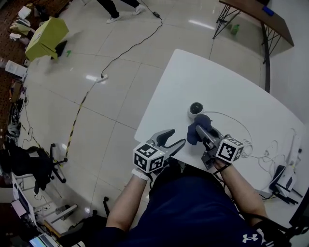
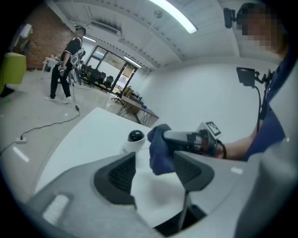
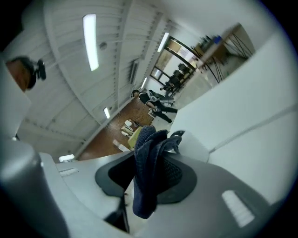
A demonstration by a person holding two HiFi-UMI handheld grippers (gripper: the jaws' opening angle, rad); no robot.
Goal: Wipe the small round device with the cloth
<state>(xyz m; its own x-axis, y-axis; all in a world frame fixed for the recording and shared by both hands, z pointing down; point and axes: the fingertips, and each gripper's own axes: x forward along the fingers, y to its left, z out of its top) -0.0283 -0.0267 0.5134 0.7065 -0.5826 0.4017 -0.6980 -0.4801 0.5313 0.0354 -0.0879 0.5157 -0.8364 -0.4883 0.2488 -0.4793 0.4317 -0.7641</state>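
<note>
The small round device (image 1: 196, 110), white with a dark dome, stands on the white table (image 1: 193, 77) near its front edge; the left gripper view has it (image 2: 135, 137) just left of the cloth. A dark blue cloth (image 1: 194, 131) hangs bunched just in front of the device, and my right gripper (image 1: 199, 128) is shut on it. In the right gripper view the cloth (image 3: 146, 153) droops between the pads of that gripper (image 3: 146, 163). My left gripper (image 1: 175, 138) stands open with nothing between its fingers, at the table's edge left of the cloth (image 2: 159, 148).
Thin cables (image 1: 251, 144) and a power strip (image 1: 294, 144) lie on the table's right side. Beyond the table's left edge is tiled floor with a trailing cord (image 1: 120, 55). A dark desk (image 1: 256, 14) stands far right, and a person (image 2: 65, 69) walks in the distance.
</note>
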